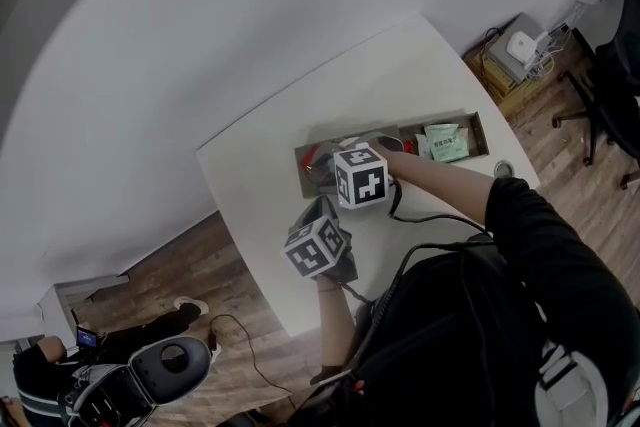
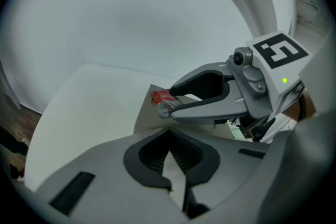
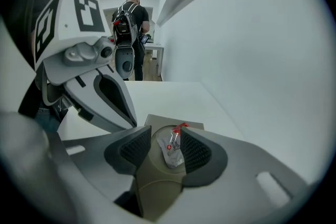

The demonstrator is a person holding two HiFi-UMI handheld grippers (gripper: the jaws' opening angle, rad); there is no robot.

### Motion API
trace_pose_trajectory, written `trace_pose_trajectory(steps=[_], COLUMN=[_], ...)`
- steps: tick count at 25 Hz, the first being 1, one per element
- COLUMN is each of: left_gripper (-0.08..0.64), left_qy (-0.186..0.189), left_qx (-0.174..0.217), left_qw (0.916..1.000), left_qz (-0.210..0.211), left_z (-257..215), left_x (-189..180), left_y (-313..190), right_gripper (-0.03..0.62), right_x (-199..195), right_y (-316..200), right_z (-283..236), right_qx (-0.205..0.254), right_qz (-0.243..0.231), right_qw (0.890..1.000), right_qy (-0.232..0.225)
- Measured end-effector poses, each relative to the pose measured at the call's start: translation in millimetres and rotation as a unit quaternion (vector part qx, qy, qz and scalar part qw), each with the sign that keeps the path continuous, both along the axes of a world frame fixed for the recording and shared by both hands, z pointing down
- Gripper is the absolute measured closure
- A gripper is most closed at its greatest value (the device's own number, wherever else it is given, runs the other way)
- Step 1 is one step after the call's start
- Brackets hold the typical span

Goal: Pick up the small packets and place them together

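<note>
While the left gripper (image 2: 168, 134) sits on the near side of the tray (image 1: 478, 129), its fingers are pressed together at the tips and hold nothing. Further in, the right gripper (image 3: 164, 135) points down into the tray's left end with its fingers spread. One small packet (image 3: 172, 150), silver with red print, lies flat on the tray floor in the gap between them. It's nearer the right-hand pad (image 3: 195, 151); can't tell if it touches that one, the other pad is clear of it. Print too small to read.

Head view: marker cube (image 1: 361, 176) on the right gripper covers that packet and that end of the tray. Left gripper view: the right gripper blocks most of the tray, only the packet's red end shows. A green packet (image 1: 445, 143) lies in the tray's right compartment, well apart. Beyond the tray: white table (image 1: 400, 65), then wall. Far back, a person with a backpack (image 3: 130, 18), facing away.
</note>
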State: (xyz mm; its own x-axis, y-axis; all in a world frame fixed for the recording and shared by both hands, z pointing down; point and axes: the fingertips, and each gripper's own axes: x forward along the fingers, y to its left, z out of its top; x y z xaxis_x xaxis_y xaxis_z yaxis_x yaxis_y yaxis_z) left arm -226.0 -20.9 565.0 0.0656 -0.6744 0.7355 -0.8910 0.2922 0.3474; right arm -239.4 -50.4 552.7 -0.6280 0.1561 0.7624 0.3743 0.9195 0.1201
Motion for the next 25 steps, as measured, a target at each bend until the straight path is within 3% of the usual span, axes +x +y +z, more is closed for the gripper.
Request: trace_pose_trajectory(steps=[4,8,11,17,21,25], left_gripper=[0.563,0.562,0.563,0.561,0.561,0.561], left_qy=[0.0,-0.004,-0.001,0.002,0.004,0.002], left_qx=[-0.003,-0.006,-0.008,-0.013,-0.013,-0.015], left_qw=[0.9997,0.999,0.998,0.9946,0.9912,0.9879], left_qz=[0.023,0.045,0.063,0.103,0.132,0.154], left_z=[0.1,-0.3,0.3,4.4,4.6,5.4], left_x=[13.4,25.1,36.6,62.9,85.5,106.5], left_y=[-4.2,-7.7,-14.1,-24.7,-31.8,-35.4], right_gripper=[0.434,0.434,0.434,0.434,0.434,0.432], right_x=[13.2,63.2,121.4,235.8,285.7,309.9], right_y=[-15.6,-48.9,-84.9,-118.9,-119.5,-112.9], right_z=[-25.0,-41.3,-43.2,-22.7,-2.4,20.2], right_qx=[-0.014,-0.007,0.007,-0.016,-0.04,-0.059], right_qz=[0.042,0.107,0.172,0.304,0.344,0.34], right_qw=[0.998,0.993,0.984,0.953,0.938,0.937], right_qy=[-0.041,-0.054,-0.042,-0.009,0.014,0.059])
